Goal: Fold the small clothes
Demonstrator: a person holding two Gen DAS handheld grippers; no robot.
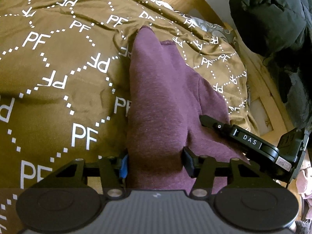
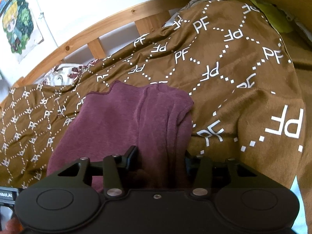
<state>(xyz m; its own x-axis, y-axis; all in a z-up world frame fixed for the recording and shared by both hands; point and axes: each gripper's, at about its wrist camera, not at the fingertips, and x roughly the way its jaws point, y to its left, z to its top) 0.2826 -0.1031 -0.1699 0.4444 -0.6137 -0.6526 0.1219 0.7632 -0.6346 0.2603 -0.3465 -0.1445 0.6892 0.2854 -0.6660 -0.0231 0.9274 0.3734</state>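
Observation:
A small maroon garment (image 1: 161,97) lies on the brown "PF" bedspread (image 1: 58,68), stretching away from me toward the far edge. My left gripper (image 1: 155,161) is shut on its near end, with cloth bunched between the fingers. The other gripper's finger (image 1: 230,132) rests on the garment's right side. In the right wrist view the same maroon garment (image 2: 124,117) lies in folds. My right gripper (image 2: 159,159) is shut on a thick bunch of it.
A wooden bed frame (image 2: 97,27) runs along the far edge by a white wall. A black bundle of clothing (image 1: 273,19) sits at the right. Floral bedding (image 2: 58,76) shows under the bedspread (image 2: 234,68). A poster (image 2: 17,25) hangs on the wall.

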